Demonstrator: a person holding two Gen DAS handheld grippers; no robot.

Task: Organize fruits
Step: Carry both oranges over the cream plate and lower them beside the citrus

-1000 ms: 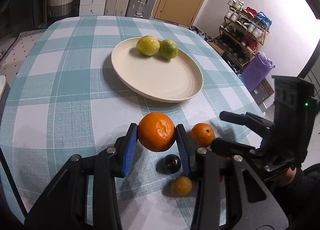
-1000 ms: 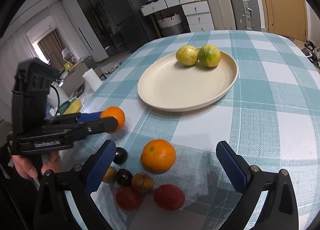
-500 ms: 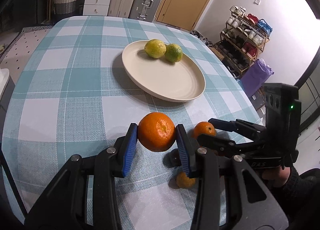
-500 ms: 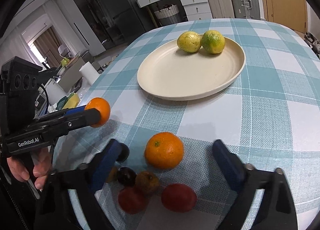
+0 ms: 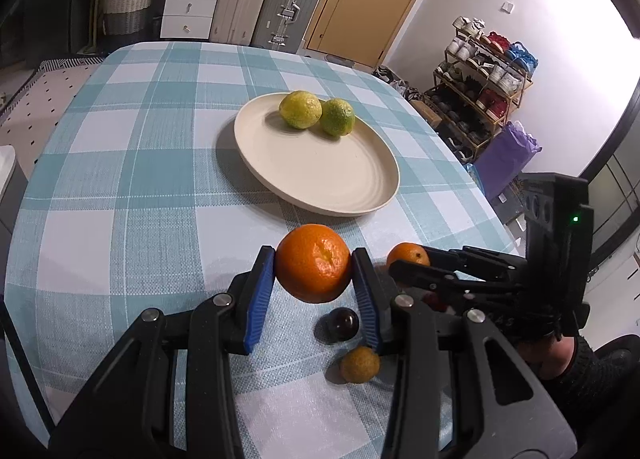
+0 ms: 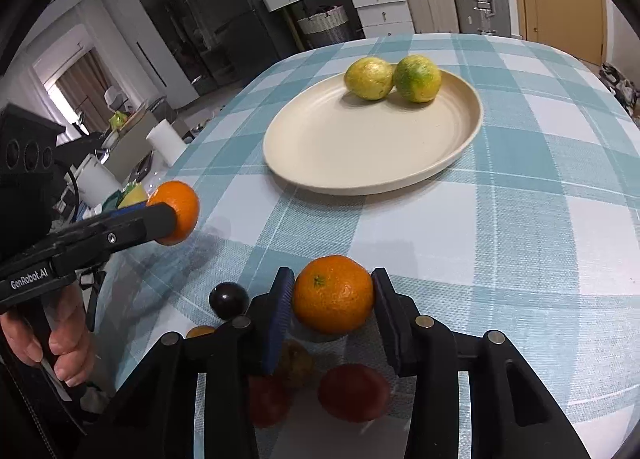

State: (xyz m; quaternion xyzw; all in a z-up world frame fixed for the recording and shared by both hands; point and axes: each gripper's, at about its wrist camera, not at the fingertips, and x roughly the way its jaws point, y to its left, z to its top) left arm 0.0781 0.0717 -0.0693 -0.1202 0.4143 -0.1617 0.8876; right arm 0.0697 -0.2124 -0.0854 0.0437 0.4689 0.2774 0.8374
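A: We have the left hand-held gripper closed on the larger orange, its blue pads pressing the fruit's two sides, and the fruit is carried clear of the desk; its shadow falls on the checked cloth below. Why hold it there?

B: Likely so that it can travel to the plate without knocking the loose fruit underneath. The dark plum and the small yellowish fruit lie just beneath and beside the left hand-held gripper.

A: And the right hand-held gripper?

B: Its pads stand at either side of the second orange. We judge it closed on that fruit, though from the right wrist view we cannot tell whether the orange is lifted or resting on the cloth. The two red fruits and a brownish one sit below its fingers, partly hidden.

A: So each side has one orange. The plate holds the yellow-green citrus and the green citrus, touching each other at the far rim.

B: That leaves the near half of the plate bare, which suits us: both oranges could be set down there, well apart from the pair, so nothing rolls.
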